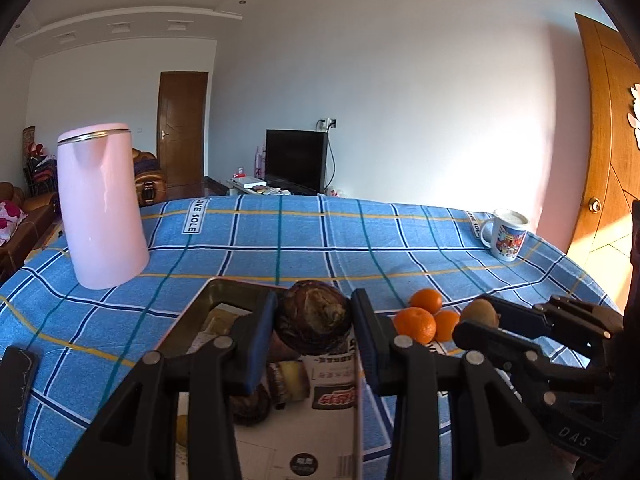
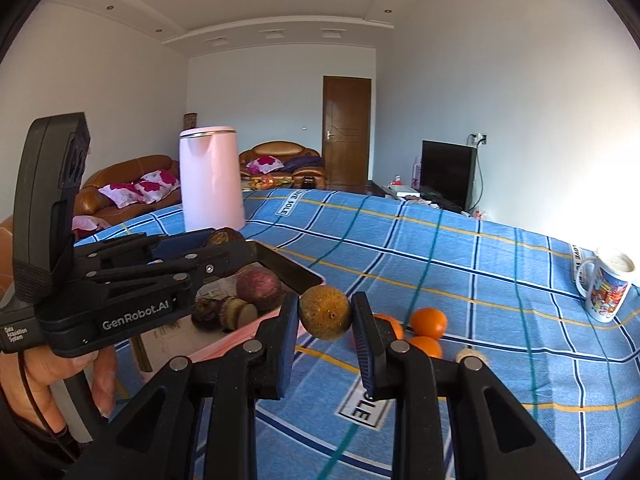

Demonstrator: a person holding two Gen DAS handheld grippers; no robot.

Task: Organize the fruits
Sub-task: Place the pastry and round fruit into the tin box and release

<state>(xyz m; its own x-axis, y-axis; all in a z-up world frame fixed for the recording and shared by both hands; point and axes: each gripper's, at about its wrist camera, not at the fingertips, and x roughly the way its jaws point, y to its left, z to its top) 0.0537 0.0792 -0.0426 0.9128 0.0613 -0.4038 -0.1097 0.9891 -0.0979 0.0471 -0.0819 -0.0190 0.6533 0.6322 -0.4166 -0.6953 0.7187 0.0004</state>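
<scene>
You are gripping a brown, scaly, taro-like root [image 1: 314,322] in the left gripper [image 1: 314,320], its jaws closed to the root's width, over the metal tray [image 1: 208,300]. It looks dense and stiff with a rough skin, so it should not slip, but its weight sits forward of the pads; keep the hold across the widest middle. In the right gripper [image 2: 325,314] you are pinching a kiwi-like fruit [image 2: 325,312], jaws narrowed onto its 2 sides, above the blue checked cloth [image 2: 460,280] just beside the tray [image 2: 296,276]. That fruit is probably light and soft under a thin skin, so squeeze only enough to carry it, at its fattest girth. Already lying in the tray are a purple round fruit [image 2: 258,286] and some cut brown pieces [image 2: 224,310]. 3 oranges [image 1: 426,316] are waiting near the tray; they are round and likely to roll, so take each across its middle. Farther off are a pink kettle [image 1: 100,208] and a mug [image 1: 506,234].
</scene>
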